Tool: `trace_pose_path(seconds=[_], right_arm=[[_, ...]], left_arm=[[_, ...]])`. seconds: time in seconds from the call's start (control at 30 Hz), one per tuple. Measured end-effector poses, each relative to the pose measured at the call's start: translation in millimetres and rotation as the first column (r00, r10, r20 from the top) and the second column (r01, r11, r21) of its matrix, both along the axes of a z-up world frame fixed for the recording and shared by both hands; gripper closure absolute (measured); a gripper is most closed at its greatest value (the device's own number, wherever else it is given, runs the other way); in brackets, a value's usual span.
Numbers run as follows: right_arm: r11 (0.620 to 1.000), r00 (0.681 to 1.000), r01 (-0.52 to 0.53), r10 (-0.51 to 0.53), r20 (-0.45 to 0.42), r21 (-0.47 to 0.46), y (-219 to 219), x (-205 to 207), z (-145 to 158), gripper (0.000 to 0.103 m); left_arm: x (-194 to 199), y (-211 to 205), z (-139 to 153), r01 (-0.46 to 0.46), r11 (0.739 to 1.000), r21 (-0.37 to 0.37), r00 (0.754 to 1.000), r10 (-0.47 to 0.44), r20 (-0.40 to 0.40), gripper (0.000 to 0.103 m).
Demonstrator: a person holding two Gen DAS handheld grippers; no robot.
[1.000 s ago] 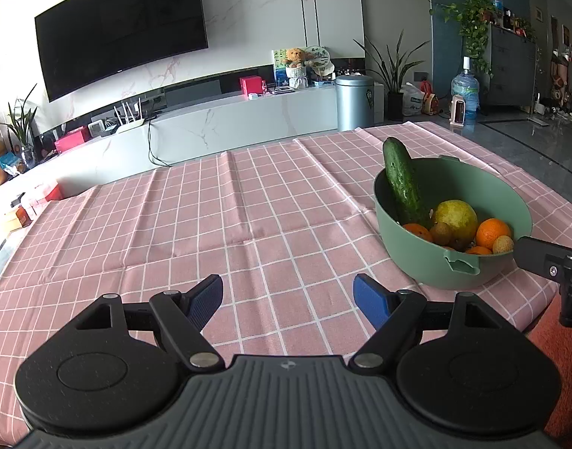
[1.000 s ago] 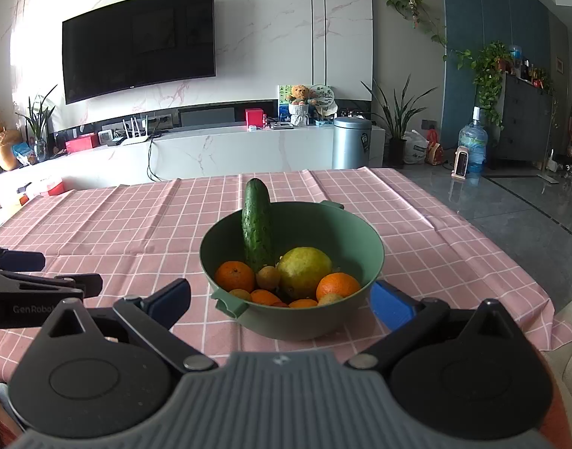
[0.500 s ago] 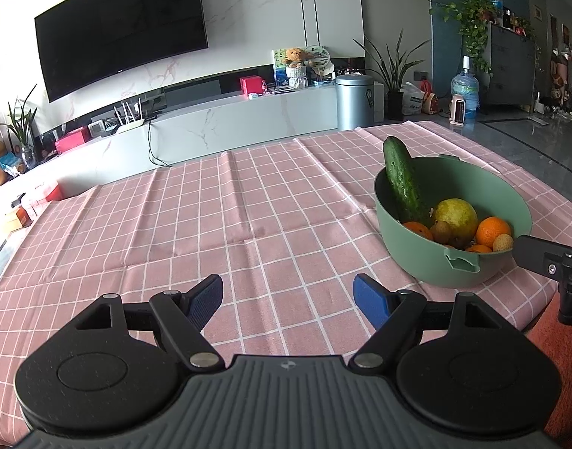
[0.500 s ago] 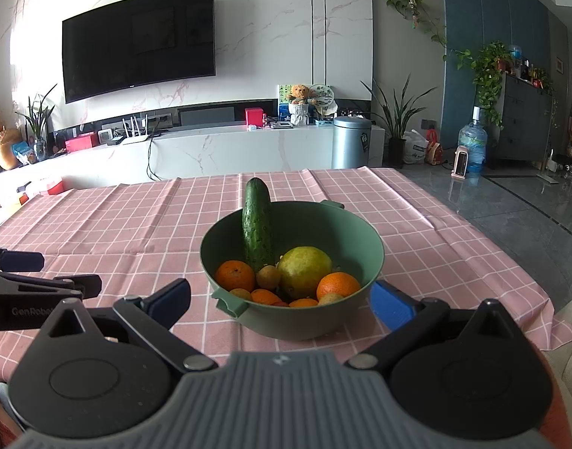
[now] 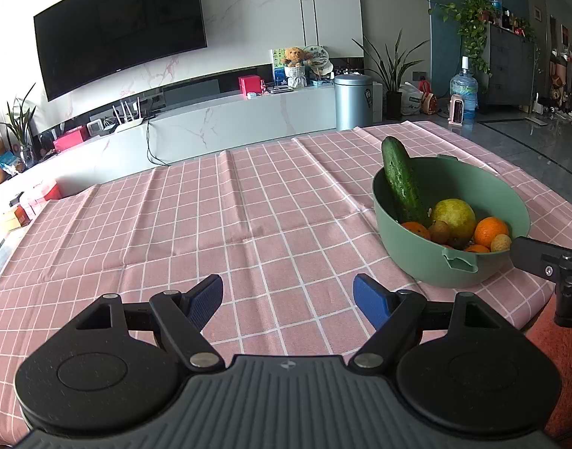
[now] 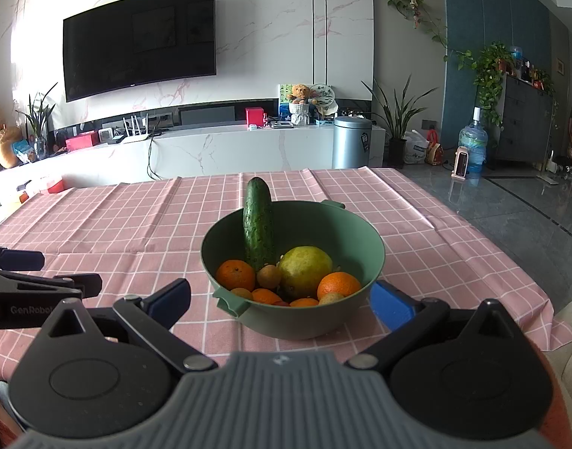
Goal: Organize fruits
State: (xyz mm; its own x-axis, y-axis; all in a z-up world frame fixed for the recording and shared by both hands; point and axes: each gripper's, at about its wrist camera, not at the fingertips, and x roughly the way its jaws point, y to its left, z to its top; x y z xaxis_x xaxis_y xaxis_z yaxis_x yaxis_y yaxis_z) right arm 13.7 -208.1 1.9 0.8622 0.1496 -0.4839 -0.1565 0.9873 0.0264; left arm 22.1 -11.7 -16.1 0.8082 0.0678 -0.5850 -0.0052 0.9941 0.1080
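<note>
A green bowl [image 6: 364,239] stands on the pink checked tablecloth [image 6: 136,224]. In it a cucumber [image 6: 258,229] leans upright beside a yellow-green fruit [image 6: 304,270], oranges [image 6: 235,274], and small brown fruits [image 6: 269,276]. My right gripper [image 6: 280,301] is open and empty, its fingers either side of the bowl's near wall. My left gripper [image 5: 288,297] is open and empty over bare cloth, left of the bowl [image 5: 405,250]. The cucumber [image 5: 402,183] and oranges [image 5: 490,231] also show in the left wrist view.
The table's front and right edges are close to the bowl. The right gripper's finger [image 5: 540,256] shows at the right edge of the left wrist view. A TV console [image 6: 248,146], bin [image 6: 351,142] and plants stand beyond the table.
The right gripper has edged slightly closer to the bowl. The left gripper has barely moved.
</note>
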Motion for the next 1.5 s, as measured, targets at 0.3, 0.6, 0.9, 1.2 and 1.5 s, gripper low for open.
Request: trace_pose_path(seconds=[0.3,0.6,0.9,1.2,1.5], right_arm=[[1.000,1.000,-0.003,0.003,-0.006,-0.006,0.9,0.1,-2.5,0.005],[1.000,1.000,-0.007,0.007,-0.009,-0.013,1.3,0.8,-3.1,0.005],[1.000,1.000,-0.007,0.007,-0.010,-0.015,2.7,1.3,-2.9,0.005],[1.000,1.000,-0.008,0.008,-0.009,-0.016,2.8,1.3,-2.8,0.005],[1.000,1.000,-0.008,0.008,-0.010,-0.015,2.8,1.3,-2.6,0.005]], left_arm=[[-1.3,-1.1,1.4,0.003,1.000,-0.009,1.000,-0.003,0.004,0.010],[-1.2,-0.3,2.2,-0.003,1.000,-0.002,1.000,0.003,0.005,0.010],[-1.7,-2.6,2.6,0.013,1.000,0.014,1.000,-0.013,0.009,0.010],[-2.3,0.6,2.6,0.016,1.000,-0.022,1.000,-0.016,0.009,0.010],[-1.1,2.3,3.7,0.008,1.000,-0.013,1.000,-0.008,0.006,0.010]])
